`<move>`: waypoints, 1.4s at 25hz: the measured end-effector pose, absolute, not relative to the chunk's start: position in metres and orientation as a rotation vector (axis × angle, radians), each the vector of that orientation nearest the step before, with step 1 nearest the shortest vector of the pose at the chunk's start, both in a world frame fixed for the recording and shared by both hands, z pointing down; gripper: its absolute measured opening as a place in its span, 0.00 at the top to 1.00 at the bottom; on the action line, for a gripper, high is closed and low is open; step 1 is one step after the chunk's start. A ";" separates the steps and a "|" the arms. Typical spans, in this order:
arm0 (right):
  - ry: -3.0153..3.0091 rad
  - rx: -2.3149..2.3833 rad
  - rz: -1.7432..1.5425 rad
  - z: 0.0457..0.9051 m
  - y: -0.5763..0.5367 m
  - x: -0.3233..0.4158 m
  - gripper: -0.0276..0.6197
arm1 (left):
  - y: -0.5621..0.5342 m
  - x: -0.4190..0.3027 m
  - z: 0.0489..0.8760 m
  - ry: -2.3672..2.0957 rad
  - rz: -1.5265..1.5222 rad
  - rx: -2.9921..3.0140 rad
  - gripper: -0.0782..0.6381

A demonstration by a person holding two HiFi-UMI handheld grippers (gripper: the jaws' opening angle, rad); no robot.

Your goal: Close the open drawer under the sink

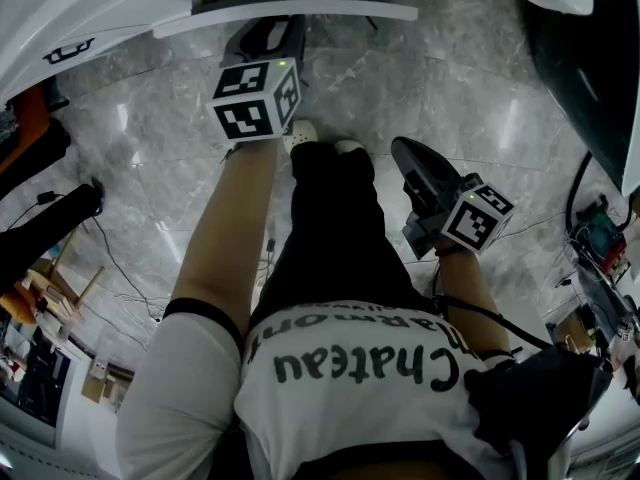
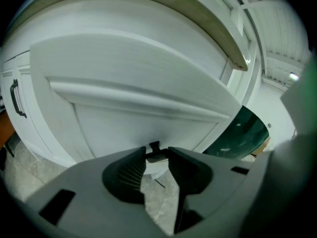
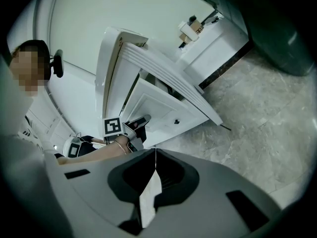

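The drawer (image 1: 290,10) is standing pulled out of the white cabinet at the top of the head view, its front panel (image 2: 129,128) facing the person. The tabletop (image 2: 213,24) is jutting out above it with a grey-beige edge.

The left tongs (image 1: 270,33) are reaching to just short of the panel, pointing down at it. In the left gripper view these tongs (image 2: 156,153) are standing released, jaws apart and gripping nothing. The small dark knob (image 2: 154,146) is showing in the gap beyond the tips, and I cannot tell whether anything is touching. From the right gripper view the left tongs (image 3: 141,123) are lying beside the panel (image 3: 158,110), left of the knob (image 3: 177,122).

The right tongs (image 1: 402,150) are hanging low beside the person's leg, well apart from the drawer. Their jaws (image 3: 156,153) are clenched tip to tip on nothing.

The marble floor (image 1: 450,78) is lying bare between the shoes and the drawer and to both sides. A dark green object (image 1: 580,58) is bounding the right side, and loose cables (image 1: 120,268) are trailing at the left.

Counted: one open drawer, one knob, two tongs, two white shoes (image 1: 300,133) (image 1: 348,147) and one black handle (image 2: 16,99) on the neighbouring cabinet door.
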State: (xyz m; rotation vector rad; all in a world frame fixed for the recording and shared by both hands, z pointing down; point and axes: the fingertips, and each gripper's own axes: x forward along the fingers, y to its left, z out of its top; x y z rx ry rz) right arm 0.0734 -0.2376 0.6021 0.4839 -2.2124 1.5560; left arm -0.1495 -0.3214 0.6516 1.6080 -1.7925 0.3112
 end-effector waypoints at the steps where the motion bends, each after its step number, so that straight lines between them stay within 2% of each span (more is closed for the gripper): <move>1: -2.213 0.487 1.557 0.602 -0.239 0.074 0.94 | -0.323 -0.150 0.651 -1.790 0.311 1.610 0.69; 35: -2.243 0.536 1.567 0.618 -0.256 0.076 0.94 | -0.365 -0.173 0.645 -1.851 0.218 1.633 0.69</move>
